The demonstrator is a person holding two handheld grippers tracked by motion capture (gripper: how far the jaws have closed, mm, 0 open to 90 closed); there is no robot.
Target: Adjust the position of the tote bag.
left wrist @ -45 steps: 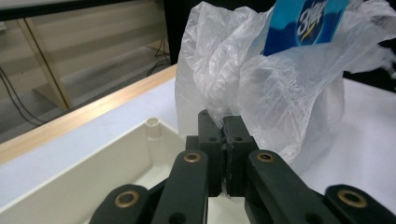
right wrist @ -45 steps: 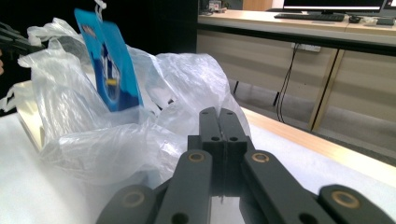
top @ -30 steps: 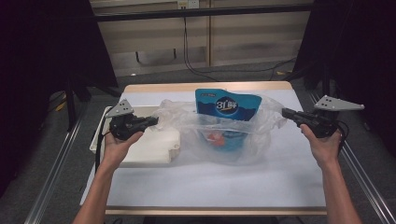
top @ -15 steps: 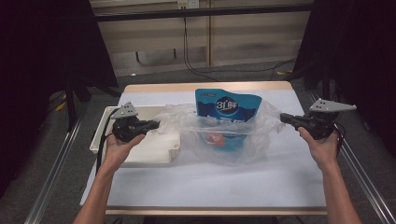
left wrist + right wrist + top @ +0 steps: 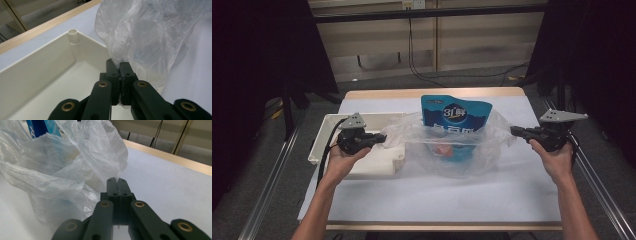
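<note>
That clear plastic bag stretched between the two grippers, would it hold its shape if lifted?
Probably not. The clear plastic bag looks thin and crumpled, so it would likely sag and fold. Its film bunches where the left gripper and right gripper pinch it. The blue pouch inside would likely pull the middle down.

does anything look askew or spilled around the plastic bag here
Nothing spilled. The clear plastic bag is pulled taut between the left tongs and right tongs, both shut on its edges. The blue pouch stands upright inside, beside the white tray.
</note>
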